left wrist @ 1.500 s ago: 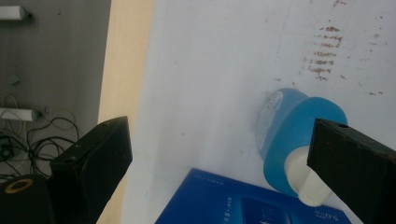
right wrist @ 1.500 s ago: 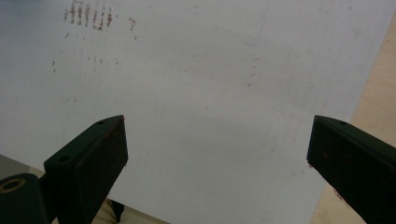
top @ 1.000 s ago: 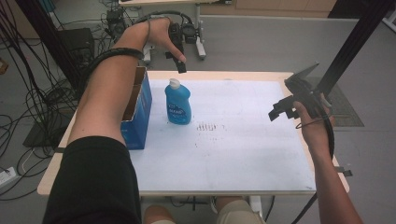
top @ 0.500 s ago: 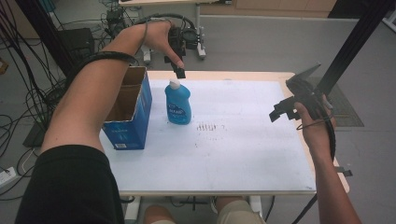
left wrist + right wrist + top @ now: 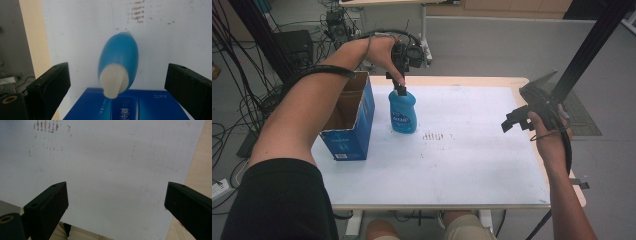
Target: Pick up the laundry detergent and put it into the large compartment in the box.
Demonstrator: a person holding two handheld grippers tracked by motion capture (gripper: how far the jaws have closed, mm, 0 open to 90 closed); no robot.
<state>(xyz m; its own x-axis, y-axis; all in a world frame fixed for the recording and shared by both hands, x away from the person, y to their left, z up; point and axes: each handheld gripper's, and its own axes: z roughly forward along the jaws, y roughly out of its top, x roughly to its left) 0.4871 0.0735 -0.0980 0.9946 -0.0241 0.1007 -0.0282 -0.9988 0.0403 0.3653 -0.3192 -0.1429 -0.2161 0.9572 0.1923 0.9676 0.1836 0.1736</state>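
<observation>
A blue bottle (image 5: 403,113) with a white cap stands upright on the white table sheet (image 5: 462,160), right of an open blue cardboard box (image 5: 349,117). My left gripper (image 5: 400,86) hangs just above the cap, pointing down. In the left gripper view the bottle (image 5: 119,61) and its white cap (image 5: 113,82) sit between the wide-apart jaws, untouched; the box (image 5: 127,106) shows at the bottom. My right gripper (image 5: 518,120) hovers open over the table's right edge. The right gripper view looks down on the bare sheet (image 5: 112,170) between its spread jaws.
Brown smudges (image 5: 437,135) mark the sheet near its middle. The wooden table edge (image 5: 562,165) runs along the right. Cables and equipment (image 5: 337,22) crowd the floor beyond the far left side. A black frame post (image 5: 592,45) rises at the right.
My left gripper has come down and slightly toward me, from behind the bottle to just over its cap. The forearm shifted, uncovering the box. The right gripper has barely moved.
</observation>
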